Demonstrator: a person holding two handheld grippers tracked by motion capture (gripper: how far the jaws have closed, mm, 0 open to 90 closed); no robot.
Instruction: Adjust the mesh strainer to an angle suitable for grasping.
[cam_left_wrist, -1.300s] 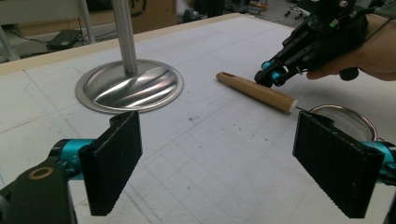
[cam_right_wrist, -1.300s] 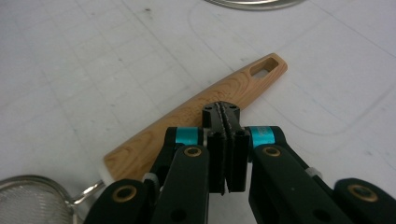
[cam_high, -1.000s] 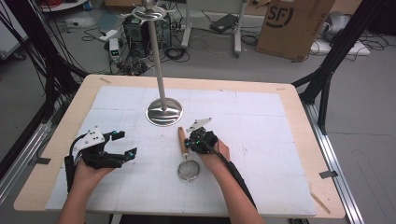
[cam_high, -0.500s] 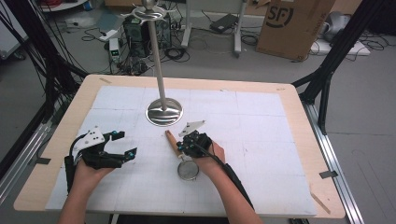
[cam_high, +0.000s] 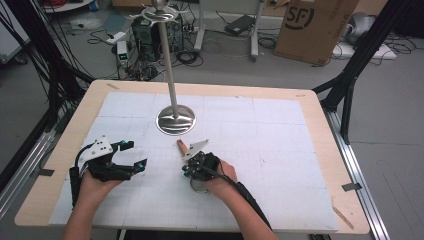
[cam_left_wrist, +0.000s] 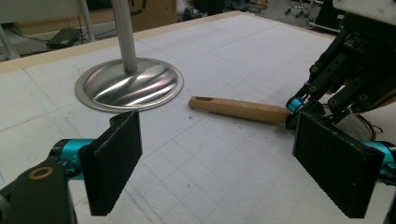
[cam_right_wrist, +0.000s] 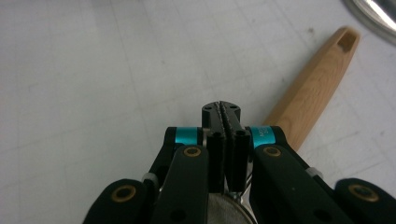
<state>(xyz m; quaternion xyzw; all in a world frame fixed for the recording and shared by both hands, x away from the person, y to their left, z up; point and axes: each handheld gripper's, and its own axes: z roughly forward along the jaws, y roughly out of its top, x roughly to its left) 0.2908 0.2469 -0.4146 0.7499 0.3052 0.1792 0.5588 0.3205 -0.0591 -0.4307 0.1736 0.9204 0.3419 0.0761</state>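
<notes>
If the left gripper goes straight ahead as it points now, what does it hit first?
Probably the wooden handle of the strainer, which lies across the path between the open left gripper and the stand base; depth is hard to judge.

Left gripper (cam_high: 131, 155): black linkage frame, grey three-cornered plate on top with small dark holes, cyan collars at the finger joints. Jaws are flat black rectangular blocks; pads (cam_left_wrist: 114, 161) carry a fine ribbed texture. One brass-coloured ringed screw sits in the black link at the lower left of the left gripper view. Black cable loops off the body along the forearm.

Right gripper (cam_high: 191, 165): same build, grey plate on top, cyan accents. Right gripper view shows toothed black pads, cyan collars on both sides with faint printed lettering, four brass-ringed pivot screws in rounded black links. Black cable trails back along the forearm.

No sleeves visible on either forearm.
</notes>
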